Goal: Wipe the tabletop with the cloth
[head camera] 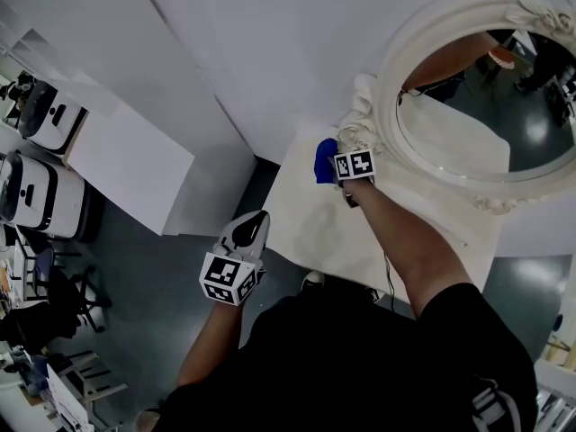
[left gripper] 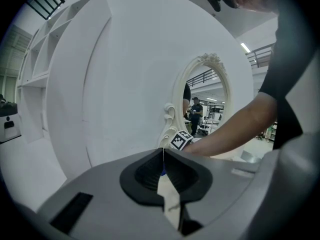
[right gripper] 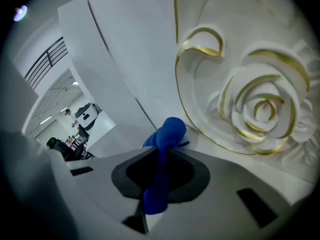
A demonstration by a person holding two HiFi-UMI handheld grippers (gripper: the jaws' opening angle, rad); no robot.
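Note:
A blue cloth lies bunched at the far left corner of the white tabletop, close to the carved base of a round mirror. My right gripper is shut on the cloth, which sticks out between its jaws right by the gilded rose carving. My left gripper hangs off the table's left edge, over the floor, shut with nothing in it. In the left gripper view the closed jaws point toward the right arm and the mirror.
A big round mirror with an ornate white frame leans at the table's back right. White cabinets stand to the left, with machines beyond. Dark floor lies between cabinet and table.

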